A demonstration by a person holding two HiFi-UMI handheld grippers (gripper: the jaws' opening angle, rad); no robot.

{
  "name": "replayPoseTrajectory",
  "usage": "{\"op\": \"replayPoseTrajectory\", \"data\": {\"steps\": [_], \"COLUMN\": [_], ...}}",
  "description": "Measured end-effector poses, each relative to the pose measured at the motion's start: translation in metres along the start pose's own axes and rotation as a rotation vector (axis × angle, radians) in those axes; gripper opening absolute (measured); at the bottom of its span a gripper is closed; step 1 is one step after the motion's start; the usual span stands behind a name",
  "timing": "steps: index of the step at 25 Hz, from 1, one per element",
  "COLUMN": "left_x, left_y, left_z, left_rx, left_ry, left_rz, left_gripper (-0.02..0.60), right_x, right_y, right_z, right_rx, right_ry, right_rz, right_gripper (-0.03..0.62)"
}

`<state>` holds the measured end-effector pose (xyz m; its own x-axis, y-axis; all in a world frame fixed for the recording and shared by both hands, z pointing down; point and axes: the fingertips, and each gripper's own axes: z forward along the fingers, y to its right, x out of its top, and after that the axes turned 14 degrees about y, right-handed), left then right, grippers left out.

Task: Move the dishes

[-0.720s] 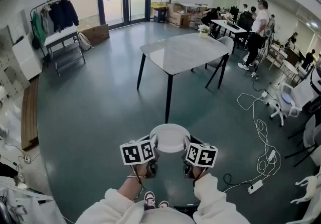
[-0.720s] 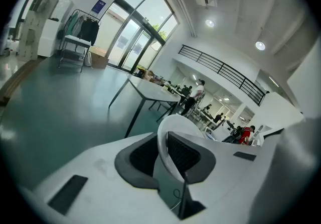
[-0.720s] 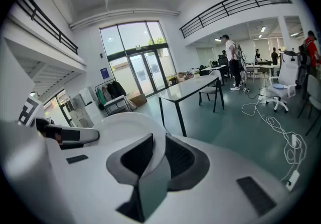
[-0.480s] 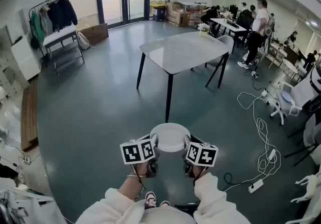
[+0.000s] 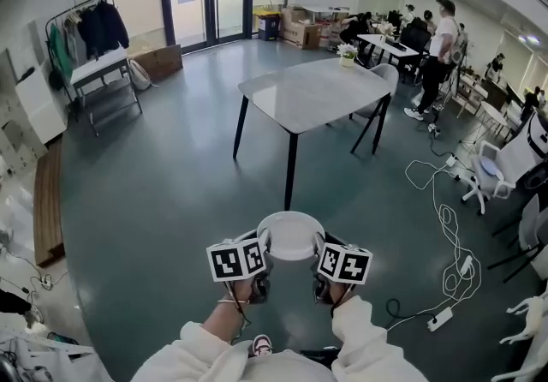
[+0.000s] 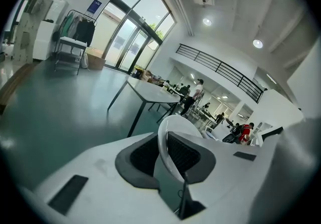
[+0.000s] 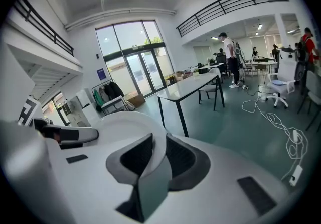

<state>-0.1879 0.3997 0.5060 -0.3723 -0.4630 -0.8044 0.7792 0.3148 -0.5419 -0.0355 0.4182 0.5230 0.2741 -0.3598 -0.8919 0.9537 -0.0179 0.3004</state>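
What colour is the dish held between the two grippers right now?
Plain white, no pattern; the dish shows best in the head view.

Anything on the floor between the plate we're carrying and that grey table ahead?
Nothing visible. The plate, gripped by the left hand-held gripper and right hand-held gripper, faces bare green floor up to the table. Loose cables lie off to the right.

Cream fleece sleeves [image 5: 202,348]; white tongs [image 6: 161,151], grey pads [image 6: 187,153], black-and-white marker cubes [image 5: 235,259].
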Motion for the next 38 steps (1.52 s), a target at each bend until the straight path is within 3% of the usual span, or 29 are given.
{"op": "replayPoseTrajectory", "data": {"steps": [10,24,38], "left_x": [0.003,0.012,0.033], "left_y": [-0.014,-0.027,-0.010], "left_z": [0.016,0.052,0.143], "left_rx": [-0.047,-0.046,-0.041], "left_ry": [-0.029,-0.034,-0.027], "left_rz": [0.013,0.024,0.018], "left_gripper": [0.052,0.052,0.052], "right_x": [-0.007,0.002,0.051], "right_y": [-0.001,0.007,0.057], "right_z": [0.014,0.055,0.121], "right_rx": [-0.028,-0.035,-0.041], "right_ry": [-0.019,-0.036,-0.032], "right_rz": [0.011,0.030,0.029], "right_gripper": [0.133,0.132,0.130]}}
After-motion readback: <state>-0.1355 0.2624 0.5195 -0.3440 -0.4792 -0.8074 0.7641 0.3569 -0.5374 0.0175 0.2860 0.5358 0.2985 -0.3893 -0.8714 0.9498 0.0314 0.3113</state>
